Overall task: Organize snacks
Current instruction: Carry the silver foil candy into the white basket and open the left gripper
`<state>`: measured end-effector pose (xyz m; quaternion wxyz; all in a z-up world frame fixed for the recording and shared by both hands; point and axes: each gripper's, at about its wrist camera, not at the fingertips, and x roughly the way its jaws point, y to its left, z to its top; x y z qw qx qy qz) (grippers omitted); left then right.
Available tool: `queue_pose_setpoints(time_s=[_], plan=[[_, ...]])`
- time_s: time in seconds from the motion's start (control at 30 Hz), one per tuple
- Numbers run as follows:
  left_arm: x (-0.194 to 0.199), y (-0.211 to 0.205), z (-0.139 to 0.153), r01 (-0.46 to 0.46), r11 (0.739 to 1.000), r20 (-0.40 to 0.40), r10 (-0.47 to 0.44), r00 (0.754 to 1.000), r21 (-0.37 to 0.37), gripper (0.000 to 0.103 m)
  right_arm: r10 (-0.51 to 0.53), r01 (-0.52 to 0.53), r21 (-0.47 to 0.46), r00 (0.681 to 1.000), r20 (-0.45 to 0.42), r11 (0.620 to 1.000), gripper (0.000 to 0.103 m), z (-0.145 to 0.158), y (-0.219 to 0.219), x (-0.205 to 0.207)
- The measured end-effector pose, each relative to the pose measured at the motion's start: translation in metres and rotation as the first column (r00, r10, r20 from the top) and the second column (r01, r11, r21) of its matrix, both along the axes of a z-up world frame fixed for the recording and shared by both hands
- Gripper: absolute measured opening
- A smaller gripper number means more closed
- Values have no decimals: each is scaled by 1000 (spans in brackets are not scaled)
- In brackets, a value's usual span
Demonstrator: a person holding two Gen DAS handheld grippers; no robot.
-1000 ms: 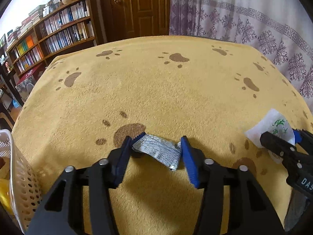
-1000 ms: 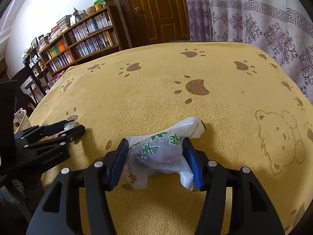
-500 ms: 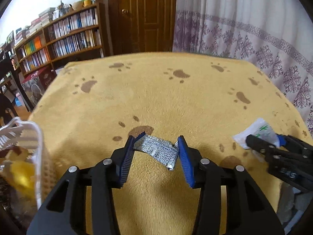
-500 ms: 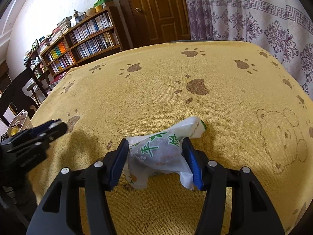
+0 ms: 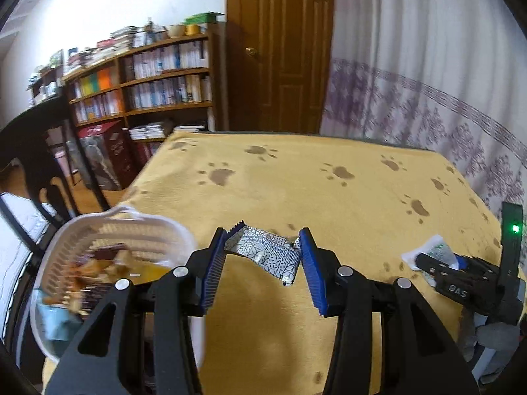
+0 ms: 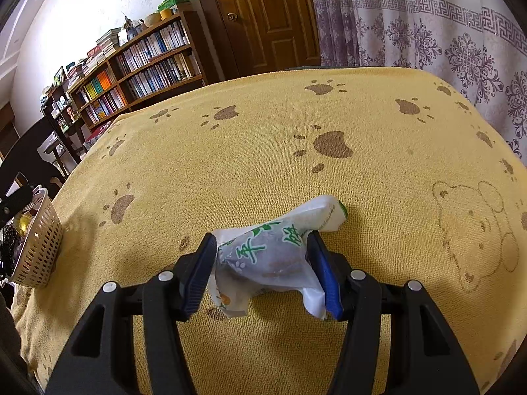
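Observation:
My left gripper is shut on a silver, black-patterned snack packet and holds it in the air just right of a white perforated basket with several snacks inside. In the right wrist view my right gripper is shut on a white snack bag with green characters, low over the yellow cloth. That same bag and right gripper show at the right of the left wrist view. The basket sits at the table's left edge in the right wrist view.
A yellow paw-print cloth covers the table. Beyond it stand a bookshelf, a wooden door and a patterned curtain. A dark chair stands to the left of the table.
My left gripper has lifted the silver packet off the cloth and swung left, bringing the basket into view beside it. The right gripper has stayed put with the white bag.

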<state>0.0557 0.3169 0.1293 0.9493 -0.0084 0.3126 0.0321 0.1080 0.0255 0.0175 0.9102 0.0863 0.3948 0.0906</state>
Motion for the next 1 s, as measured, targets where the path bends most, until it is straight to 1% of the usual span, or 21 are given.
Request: queue_pose_setpoints(time_s=[0.07,0.23,0.43,0.47,0.53,0.6,0.67,0.83,0.9,1.0], plan=[[-4,14,5,-39,999,11,39,999,12,46,0,0,1,1000,0,1000,58,0,0,0],[-14,49,13,-135,991,32,135,990,12,46,0,0,0,1000,0,1000,58,0,0,0],[-25,89,16,-259,966,45,258,965,0,46,0,0,0,1000,-1,1000,58,0,0,0],[-26,94,18,-273,962,48,274,961,-8,48,0,0,0,1000,-1,1000,58,0,0,0],[-27,103,20,-304,952,52,305,951,-13,56,0,0,1,1000,-1,1000,58,0,0,0],[-28,111,22,-332,943,52,333,942,-24,66,0,0,0,1000,-1,1000,58,0,0,0],[-30,118,24,-353,935,53,355,933,-34,69,0,0,0,1000,-1,1000,58,0,0,0],[-35,121,26,-374,926,62,376,924,-43,72,0,0,0,1000,-1,1000,58,0,0,0],[-37,123,29,-384,922,70,387,919,-51,77,0,0,0,1000,-1,1000,58,0,0,0],[-41,126,33,-396,917,88,400,912,-53,78,0,0,0,1000,-1,1000,58,1,0,0]])
